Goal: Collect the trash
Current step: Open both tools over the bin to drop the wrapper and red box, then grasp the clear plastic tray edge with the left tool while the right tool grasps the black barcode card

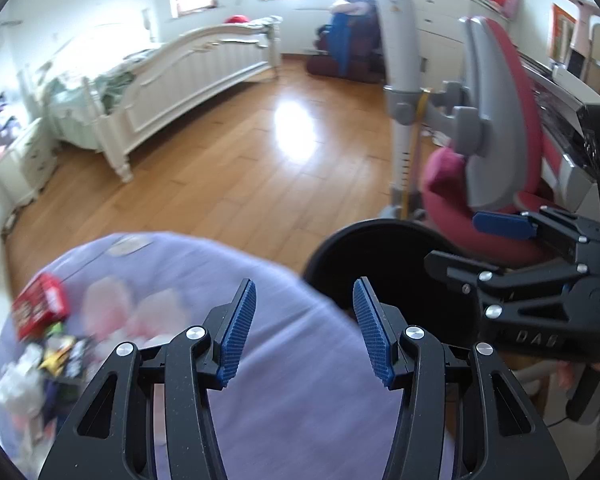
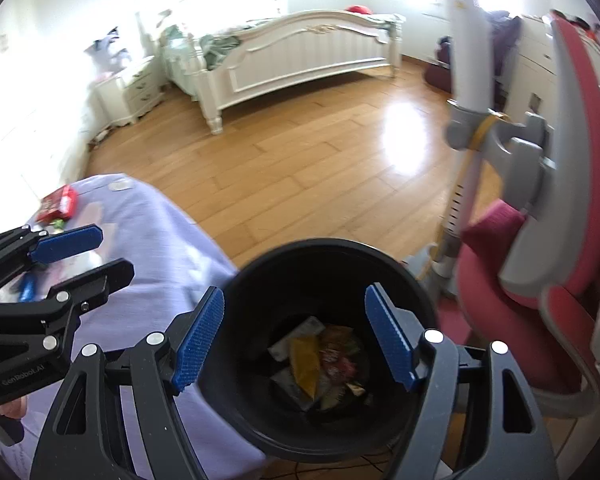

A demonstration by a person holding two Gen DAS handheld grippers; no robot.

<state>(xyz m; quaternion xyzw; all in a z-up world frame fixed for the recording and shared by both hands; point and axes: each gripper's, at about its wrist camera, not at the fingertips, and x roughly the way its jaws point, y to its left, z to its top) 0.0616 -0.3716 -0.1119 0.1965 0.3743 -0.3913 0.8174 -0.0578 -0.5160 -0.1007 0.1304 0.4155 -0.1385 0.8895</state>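
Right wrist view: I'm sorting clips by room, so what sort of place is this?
Most likely a bedroom: a white bed with rumpled bedding, a nightstand beside it, and a wooden floor.

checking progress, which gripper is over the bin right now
The right gripper: its open jaws frame the black bin. The left gripper is over the purple cloth.

Black gripper (image 1: pixel 304 332), ribbed blue pads (image 1: pixel 240 332)
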